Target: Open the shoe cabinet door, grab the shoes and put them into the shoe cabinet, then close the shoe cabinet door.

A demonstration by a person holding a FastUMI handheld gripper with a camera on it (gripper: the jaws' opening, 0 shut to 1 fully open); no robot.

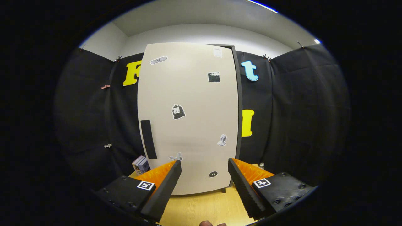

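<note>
Black cloth walls the booth on both sides, under a pale ceiling at the top of the frame. One shoe cabinet [188, 119] stands at the centre on the wooden tabletop [201, 207], its single pale door [191, 94] closed and facing the camera. One dark vertical handle [148, 139] sits near the door's lower left edge. Seven small stickers are scattered across the door. Two books [141, 164] stand at the cabinet's lower left; one small bottle [261, 165] shows at its lower right. At the bottom of the frame the tongs [204, 166] are spread wide, gripping nothing, their two fingers [163, 188] short of the door. A fingertip [206, 223] peeks in at the bottom centre.
</note>
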